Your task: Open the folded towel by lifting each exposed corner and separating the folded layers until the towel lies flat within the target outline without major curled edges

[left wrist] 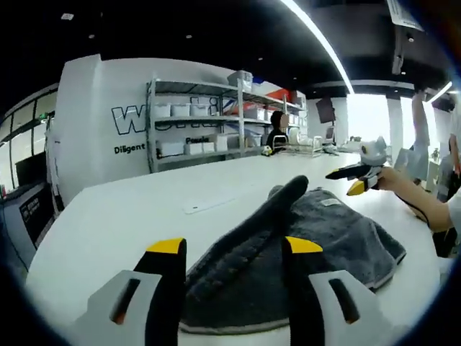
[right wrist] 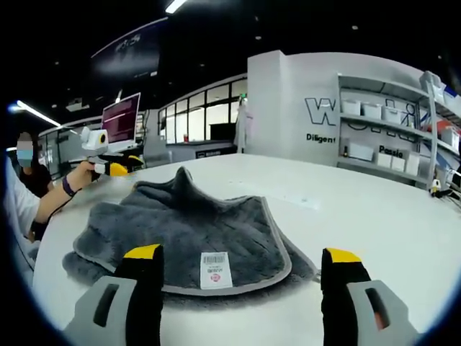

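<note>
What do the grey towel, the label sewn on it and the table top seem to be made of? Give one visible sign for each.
Grey towel: soft plush fabric, probably microfibre or terry; fuzzy ribbed pile, lighter stitched edging.
Label: thin white printed tag, likely woven or paper-like; lies flat, barcode visible.
Table top: smooth white hard surface, perhaps laminate; faint sheen, material uncertain.

White table [right wrist: 374, 216], grey towel [right wrist: 194, 231] bunched on it; flat white strip [left wrist: 207, 205] lying just beyond towel.
</note>
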